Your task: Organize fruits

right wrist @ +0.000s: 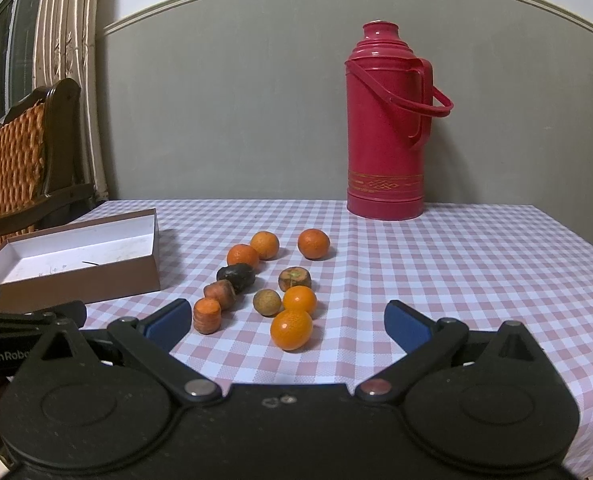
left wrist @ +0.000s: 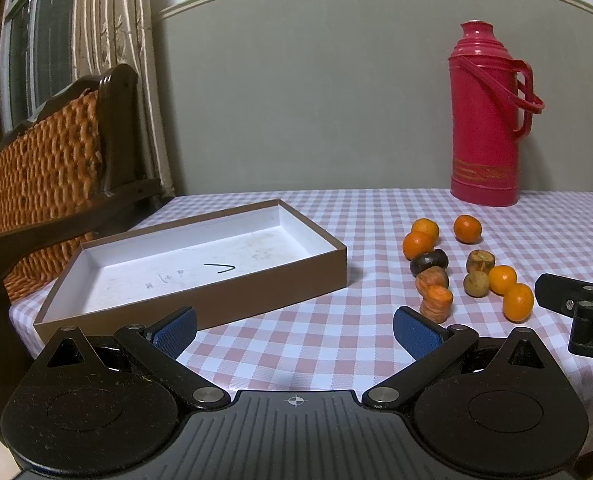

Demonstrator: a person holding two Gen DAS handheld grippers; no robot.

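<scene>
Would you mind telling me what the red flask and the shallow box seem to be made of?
The red flask looks like glossy moulded plastic, given its highlights and moulded handle. The shallow box appears to be matte cardboard: thin straight walls, brown outside, white inside.

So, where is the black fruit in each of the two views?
Left wrist: the black fruit is right of centre, past the box, between an orange and a carrot piece.
Right wrist: it is left of centre, in the same row, right of the box.
Shared landmark: the red thermos stands at the back of the table in both.
</scene>
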